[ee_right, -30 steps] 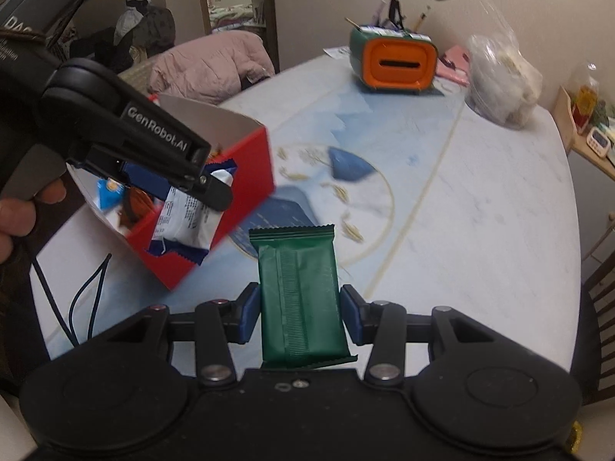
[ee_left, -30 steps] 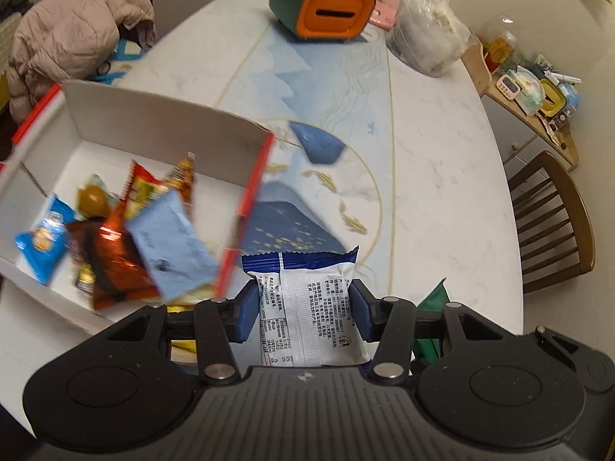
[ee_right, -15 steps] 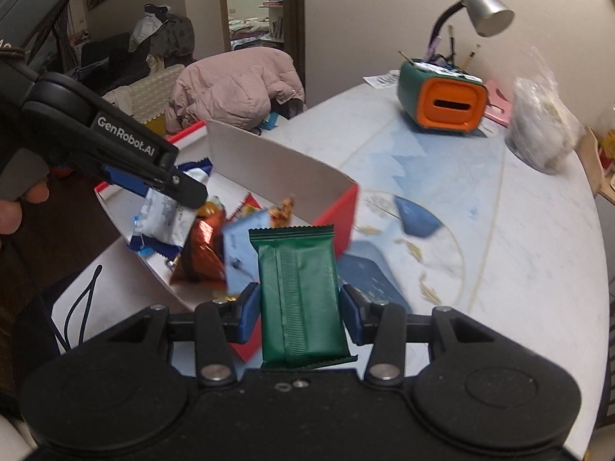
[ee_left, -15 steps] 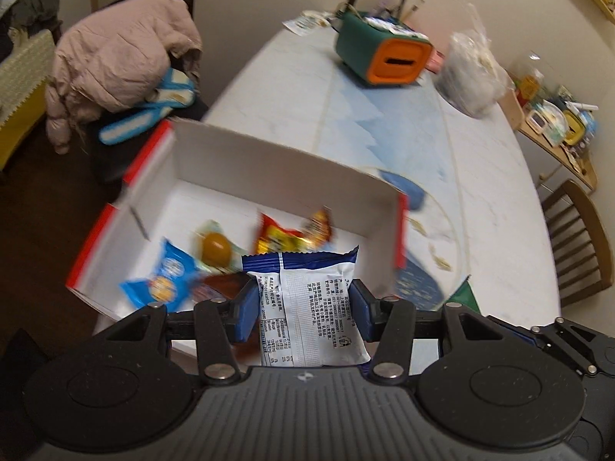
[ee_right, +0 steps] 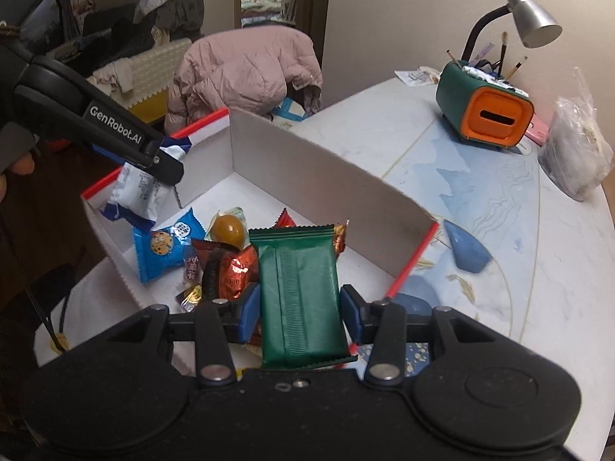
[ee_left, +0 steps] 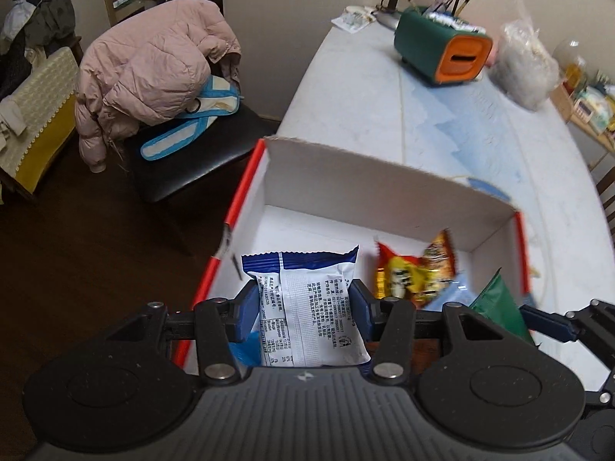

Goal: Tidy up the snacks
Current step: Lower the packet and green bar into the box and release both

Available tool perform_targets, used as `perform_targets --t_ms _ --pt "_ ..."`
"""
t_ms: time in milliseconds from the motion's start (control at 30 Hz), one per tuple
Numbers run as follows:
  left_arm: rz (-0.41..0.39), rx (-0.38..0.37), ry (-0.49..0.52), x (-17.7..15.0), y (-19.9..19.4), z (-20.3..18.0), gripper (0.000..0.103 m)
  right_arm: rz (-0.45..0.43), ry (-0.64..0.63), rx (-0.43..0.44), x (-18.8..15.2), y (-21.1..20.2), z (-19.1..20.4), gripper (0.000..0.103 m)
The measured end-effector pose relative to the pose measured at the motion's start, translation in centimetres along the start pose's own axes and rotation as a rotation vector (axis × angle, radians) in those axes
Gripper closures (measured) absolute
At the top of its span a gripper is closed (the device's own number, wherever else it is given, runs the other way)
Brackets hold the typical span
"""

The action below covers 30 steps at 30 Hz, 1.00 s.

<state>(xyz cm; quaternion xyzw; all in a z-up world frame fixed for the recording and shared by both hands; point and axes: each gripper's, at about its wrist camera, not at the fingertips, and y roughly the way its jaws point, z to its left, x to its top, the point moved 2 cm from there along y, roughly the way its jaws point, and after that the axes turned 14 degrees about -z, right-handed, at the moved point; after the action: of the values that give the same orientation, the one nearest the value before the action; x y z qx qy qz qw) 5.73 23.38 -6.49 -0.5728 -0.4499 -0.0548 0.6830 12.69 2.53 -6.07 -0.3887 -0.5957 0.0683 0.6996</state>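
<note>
Over the pale marble table (ee_right: pixel 499 269), above the red-edged white cardboard box (ee_right: pixel 307 176), the left gripper (ee_left: pixel 303 303) clamps a blue-and-white snack packet (ee_left: pixel 307 315) and the right gripper (ee_right: pixel 300 307) a dark green foil bar (ee_right: pixel 298 292).

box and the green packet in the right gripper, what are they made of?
Box: looks like cardboard, matte pale inside with red outer edges; the thin wall shows a rough cut rim. Green packet: probably plastic or foil film, slightly glossy, with a ribbed seal down the middle and crimped ends, pinched in the right gripper.
</note>
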Motion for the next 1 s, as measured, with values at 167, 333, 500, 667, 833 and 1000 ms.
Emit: perform_targets --t_ms 167,333,500,667,833,1000 --pt "0.031 0.020 0.040 -0.4 2.4 0.5 0.054 0.025 -0.013 -0.018 -0.2 2.3 0.9 0.060" --pt "0.063 0.002 0.100 -1.4 3.9 -0.5 0.054 0.054 -0.008 -0.023 -0.6 3.6 1.2 0.060" --pt "0.102 0.001 0.132 -2.8 5.1 -1.3 0.054 0.070 -0.007 -0.019 -1.0 4.2 1.6 0.060" --pt "0.104 0.007 0.147 -3.4 5.5 -1.6 0.053 0.077 0.013 -0.019 -1.2 4.5 1.6 0.058" --pt "0.110 0.005 0.111 -3.5 5.4 -1.1 0.053 0.070 0.038 -0.011 -1.4 4.2 1.4 0.057" --pt "0.085 0.004 0.091 -3.5 4.5 -0.8 0.047 0.051 0.072 -0.001 -1.4 3.7 1.1 0.049"
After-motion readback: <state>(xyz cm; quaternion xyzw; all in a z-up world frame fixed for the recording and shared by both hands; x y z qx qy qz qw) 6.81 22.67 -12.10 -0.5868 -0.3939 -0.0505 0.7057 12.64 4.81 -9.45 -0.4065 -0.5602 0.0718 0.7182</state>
